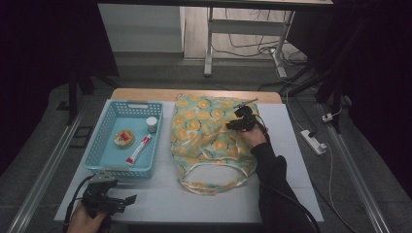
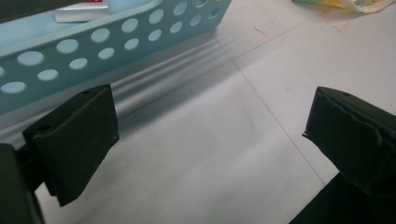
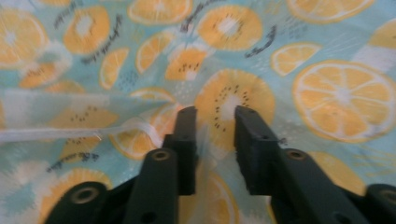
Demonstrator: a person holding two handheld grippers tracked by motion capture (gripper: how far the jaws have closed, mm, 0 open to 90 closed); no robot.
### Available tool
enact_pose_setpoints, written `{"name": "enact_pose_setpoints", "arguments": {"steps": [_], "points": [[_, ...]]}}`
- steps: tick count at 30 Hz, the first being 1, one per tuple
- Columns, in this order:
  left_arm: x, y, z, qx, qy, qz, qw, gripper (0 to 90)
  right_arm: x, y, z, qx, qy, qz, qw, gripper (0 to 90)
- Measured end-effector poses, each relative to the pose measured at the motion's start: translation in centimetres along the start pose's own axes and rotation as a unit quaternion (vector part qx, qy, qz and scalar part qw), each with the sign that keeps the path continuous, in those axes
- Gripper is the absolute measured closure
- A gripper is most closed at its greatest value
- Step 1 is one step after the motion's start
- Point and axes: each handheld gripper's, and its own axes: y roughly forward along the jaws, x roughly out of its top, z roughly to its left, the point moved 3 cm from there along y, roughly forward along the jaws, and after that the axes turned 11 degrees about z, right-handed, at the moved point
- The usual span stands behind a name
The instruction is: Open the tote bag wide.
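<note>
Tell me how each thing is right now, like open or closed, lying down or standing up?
Left gripper: open, holding nothing.
Right gripper: jaws nearly closed over the bag's fabric.
Fruit-print bag: lying flat.
Blue basket: upright, with things inside.
Tube: lying down in the basket.
Small white jar: standing up, cap on.

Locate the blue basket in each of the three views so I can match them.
High view: blue basket left of centre, beside the fruit-print bag.
Left gripper view: its holed wall crosses the upper left.
Right gripper view: not in it.
Shared landmark: the fruit-print bag.
</note>
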Motion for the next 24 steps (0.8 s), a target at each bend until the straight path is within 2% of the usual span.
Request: {"name": "enact_pose_setpoints", "arguments": {"steps": [5,10,13,16,20,24], "points": [[0.0,0.0,0.0,0.0,0.0,0.001,1.0,2.5,-0.2,-1.3,0.0,0.011,0.014,-0.009,0.9998,51.5],[0.0,0.0,0.0,0.001,-0.001,0.001,1.0,2.5,-0.5,-2.5,0.4,0.019,0.005,-0.012,0.9997,39.1],[0.0,0.0,0.0,0.001,-0.001,0.001,1.0,2.5,-0.7,-3.2,1.2,0.019,-0.008,-0.014,0.9997,31.9],[0.0,0.0,0.0,0.002,-0.001,0.001,1.0,2.5,-0.9,-3.9,2.1,0.029,-0.02,-0.016,0.9992,22.6],[0.0,0.0,0.0,0.002,-0.001,0.002,1.0,2.5,-1.2,-4.6,3.7,0.032,-0.044,-0.014,0.9984,7.4],[0.0,0.0,0.0,0.002,-0.001,0.002,1.0,2.5,-1.8,-5.1,5.2,0.046,-0.065,-0.01,0.9967,2.5]]}}
